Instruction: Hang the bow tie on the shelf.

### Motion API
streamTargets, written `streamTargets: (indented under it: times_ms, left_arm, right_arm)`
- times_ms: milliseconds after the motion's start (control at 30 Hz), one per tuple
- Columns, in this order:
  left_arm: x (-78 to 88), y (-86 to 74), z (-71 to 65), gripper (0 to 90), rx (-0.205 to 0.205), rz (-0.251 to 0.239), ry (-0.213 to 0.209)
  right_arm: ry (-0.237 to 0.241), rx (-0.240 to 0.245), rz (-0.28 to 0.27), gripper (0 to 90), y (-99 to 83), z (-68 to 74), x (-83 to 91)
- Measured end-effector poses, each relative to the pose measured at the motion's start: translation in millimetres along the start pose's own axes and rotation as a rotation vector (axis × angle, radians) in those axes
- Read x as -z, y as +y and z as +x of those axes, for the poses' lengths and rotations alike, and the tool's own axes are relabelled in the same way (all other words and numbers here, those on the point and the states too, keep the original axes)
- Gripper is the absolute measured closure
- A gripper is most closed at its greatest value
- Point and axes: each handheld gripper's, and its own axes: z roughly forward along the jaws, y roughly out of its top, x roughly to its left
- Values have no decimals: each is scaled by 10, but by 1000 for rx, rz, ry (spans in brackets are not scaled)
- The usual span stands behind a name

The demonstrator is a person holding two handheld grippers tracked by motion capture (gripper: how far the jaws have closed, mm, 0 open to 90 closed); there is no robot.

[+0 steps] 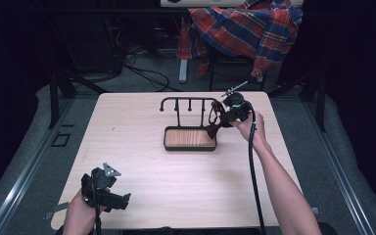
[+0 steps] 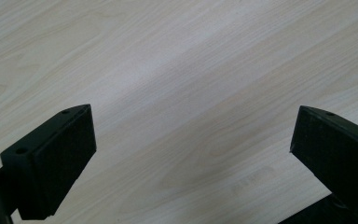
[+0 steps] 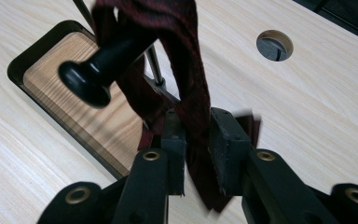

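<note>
- The left gripper sits at the near left corner of the pale wooden table, held in the person's left hand. In the left gripper view its 2 black jaws stand wide apart, with bare light wood grain between them.
- A grey three-cornered plate rides on top of that gripper.
- Farther in, near the table's middle, stands a black metal rack whose base is a shallow black-rimmed tray with a warm brown wooden floor. Thin upright rods carry a top bar with short hanging pegs.
- In the right gripper view a rounded black knob on the end of one peg points toward the camera, above the tray.
- A dark red strip of cloth, faintly patterned, hangs from the right end of the rack, looped over the peg behind the knob. In the high view it drops toward the tray's right end.
- The right gripper, at the right far side of the table, is clamped on this cloth: its 2 jaws press the band from both sides, with a loose tail showing below them.
- A black cable trails from it back along the person's right forearm.
- Beyond the table, a red and blue plaid cloth is draped over a chair.
</note>
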Motion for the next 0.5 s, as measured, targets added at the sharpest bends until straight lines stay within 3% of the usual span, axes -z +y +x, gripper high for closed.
streamTargets:
  times_ms: [200,500]
  left_arm:
    - [1,-1,0,1,1,-1,-1]
    - [4,-1,-1,1,4,-2,-1]
  right_arm:
    - [17,-6,-9,716,-13,-14,41]
    - [41,11,-10,568,-46,-11,153]
